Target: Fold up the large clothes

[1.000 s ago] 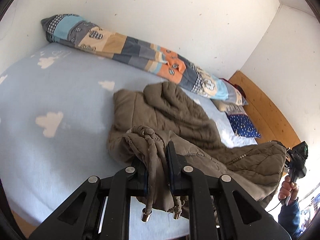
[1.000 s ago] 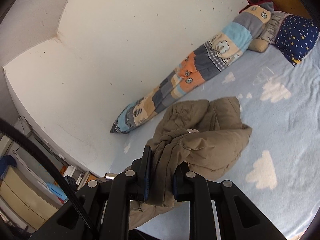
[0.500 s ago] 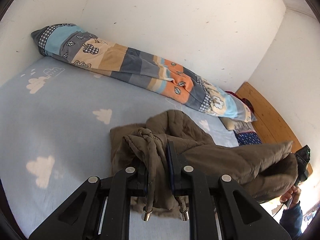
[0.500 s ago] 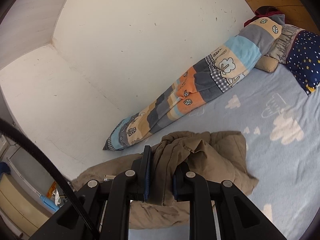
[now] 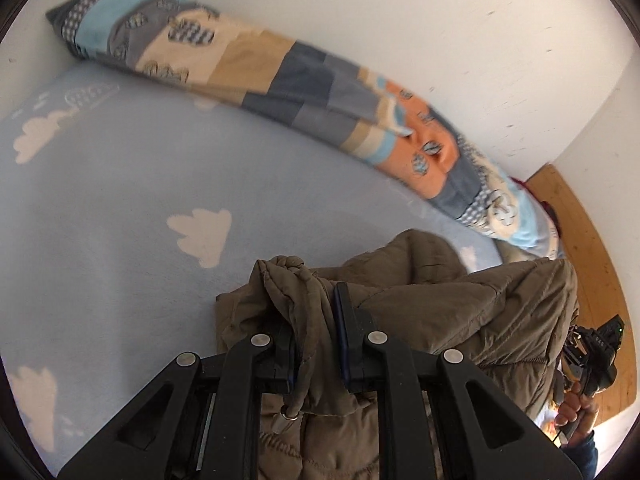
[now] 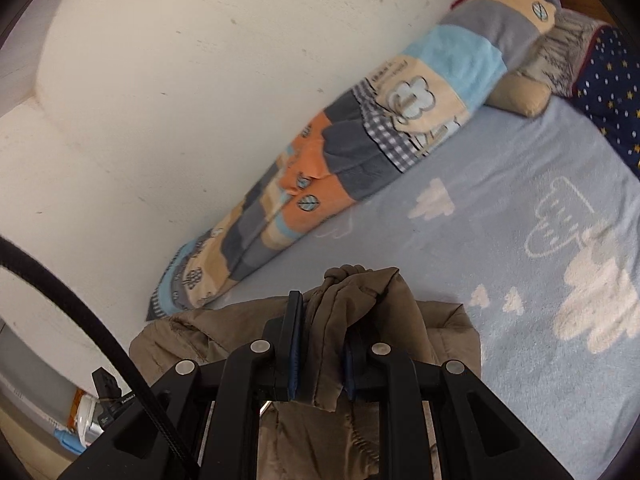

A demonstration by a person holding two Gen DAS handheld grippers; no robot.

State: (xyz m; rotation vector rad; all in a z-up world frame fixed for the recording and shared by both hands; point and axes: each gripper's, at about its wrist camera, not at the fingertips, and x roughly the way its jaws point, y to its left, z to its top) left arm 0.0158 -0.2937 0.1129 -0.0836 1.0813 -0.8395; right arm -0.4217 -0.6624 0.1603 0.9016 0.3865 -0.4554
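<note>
Two tongs: both clenched on the same brown quilted jacket (image 5: 460, 312), one bunch of fabric each.
Left tongs (image 5: 316, 308): fingers pinch a gathered fold of the jacket, with a drawstring hanging below that ends in a small metal tip (image 5: 289, 414).
Right tongs (image 6: 322, 332): fingers pinch another bunched edge of the jacket, which hangs down between them.
Jacket: held up at both grips, the stretch between them sagging; its far part lies on the bed just beyond the tongs.
Hand (image 5: 576, 408): at the right edge of the left view, gripping the handle of the other tool beside the jacket.
Bed (image 5: 100, 208): covered by a pale blue blanket with white clouds.
Patchwork blanket (image 6: 360, 152): rolled in a long bundle along the white wall (image 6: 180, 80), well beyond the jacket.
Pillows: a dark blue starry pillow (image 6: 608, 92) at the head of the bed, beside a tan cushion (image 6: 520, 94).
</note>
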